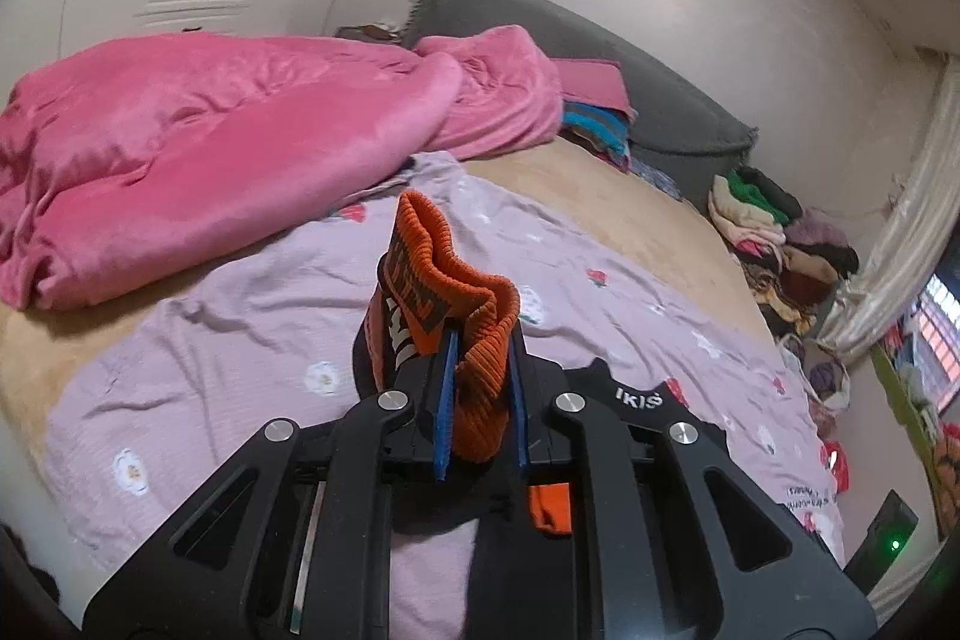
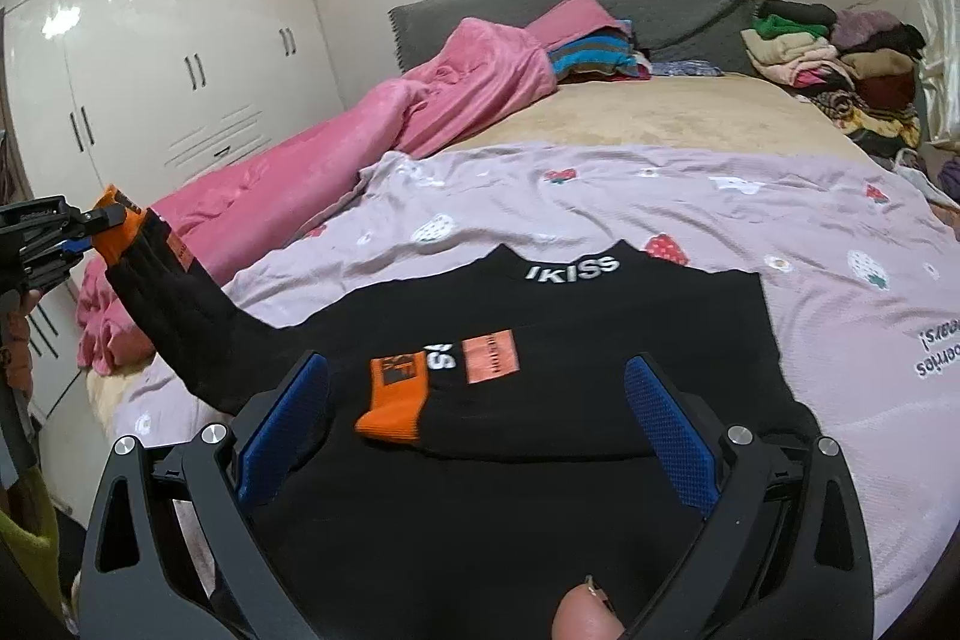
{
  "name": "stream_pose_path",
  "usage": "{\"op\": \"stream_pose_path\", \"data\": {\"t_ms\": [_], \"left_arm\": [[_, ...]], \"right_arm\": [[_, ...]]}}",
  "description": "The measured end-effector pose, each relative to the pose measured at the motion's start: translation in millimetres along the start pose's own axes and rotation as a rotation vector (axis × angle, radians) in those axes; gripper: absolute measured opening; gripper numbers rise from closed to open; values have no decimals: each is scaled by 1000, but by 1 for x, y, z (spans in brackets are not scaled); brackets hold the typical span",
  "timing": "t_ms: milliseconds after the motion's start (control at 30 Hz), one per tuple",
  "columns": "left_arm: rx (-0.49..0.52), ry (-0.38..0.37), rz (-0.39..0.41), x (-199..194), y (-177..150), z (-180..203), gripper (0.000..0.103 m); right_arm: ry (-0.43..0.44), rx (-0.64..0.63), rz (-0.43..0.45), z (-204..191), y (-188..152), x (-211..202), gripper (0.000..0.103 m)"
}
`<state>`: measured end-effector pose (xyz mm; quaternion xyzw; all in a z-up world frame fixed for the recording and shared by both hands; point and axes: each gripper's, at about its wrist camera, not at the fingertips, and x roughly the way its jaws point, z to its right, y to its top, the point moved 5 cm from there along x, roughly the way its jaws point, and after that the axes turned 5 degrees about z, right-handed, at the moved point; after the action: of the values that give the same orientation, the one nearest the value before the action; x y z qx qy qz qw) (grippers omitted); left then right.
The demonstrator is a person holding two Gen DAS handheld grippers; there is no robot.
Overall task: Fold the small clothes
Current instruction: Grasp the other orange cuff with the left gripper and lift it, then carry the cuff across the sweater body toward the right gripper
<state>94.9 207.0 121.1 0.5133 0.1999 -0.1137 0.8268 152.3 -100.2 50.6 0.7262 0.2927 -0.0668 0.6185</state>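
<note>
The left gripper is clamped on the ribbed orange cuff of a black long-sleeved top; the sleeve is lifted leftward off the bed's left edge. The top's hem is cut off below. Its collar is pointed toward the grey headboard. The right gripper is held wide above the folded sleeve.

A black knit top with white "IKISS" lettering, orange ribbed cuffs and a salmon patch lies on a lilac sheet printed with strawberries and daisies, a rumpled pink plush blanket left of that sheet.
</note>
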Motion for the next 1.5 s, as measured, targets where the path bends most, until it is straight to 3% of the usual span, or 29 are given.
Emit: {"op": "stream_pose_path", "data": {"t_ms": [367,833,1500], "left_arm": [[106,-99,-59,35,-19,76,7],[255,-232,-181,81,-86,178,7],[418,-348,-405,129,-204,231,8]], "right_arm": [[-72,92,34,56,1,-16,98],[-195,206,64,134,-9,-42,98],[-331,281,68,195,-26,-59,98]]}}
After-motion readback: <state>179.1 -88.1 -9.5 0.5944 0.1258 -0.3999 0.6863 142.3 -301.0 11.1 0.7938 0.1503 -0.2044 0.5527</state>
